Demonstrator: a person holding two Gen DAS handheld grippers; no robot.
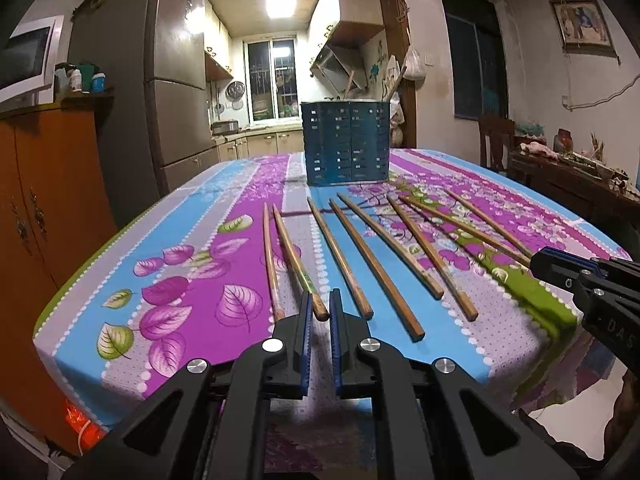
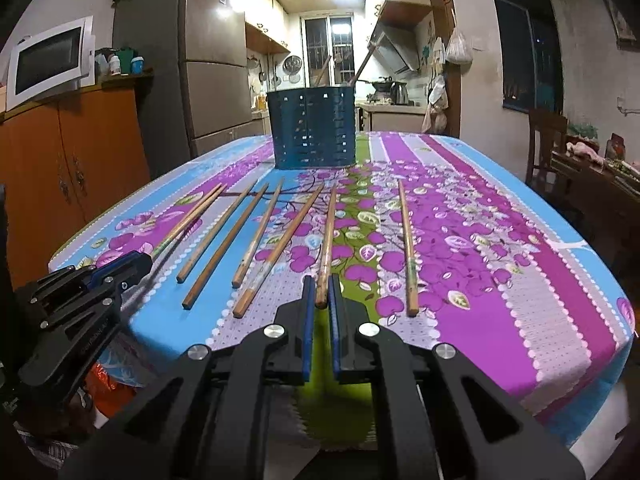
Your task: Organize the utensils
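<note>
Several wooden chopsticks lie fanned out on the flowered tablecloth (image 1: 192, 264). Behind them stands a blue perforated utensil holder (image 1: 346, 142) (image 2: 312, 128) with a few handles sticking out of it. My left gripper (image 1: 321, 298) is shut on the near end of the second chopstick from the left (image 1: 294, 252). My right gripper (image 2: 321, 282) is shut on the near end of the second chopstick from the right (image 2: 329, 232). Each gripper also shows in the other's view: the right gripper (image 1: 536, 262) at the right edge, the left gripper (image 2: 140, 260) at the left edge.
The table's near edge runs just under both grippers. To the left are an orange cabinet (image 1: 48, 184), a microwave (image 2: 48, 60) and a tall fridge (image 1: 176, 80). At the right stand a wooden chair (image 2: 546, 140) and a cluttered side table (image 1: 568, 168).
</note>
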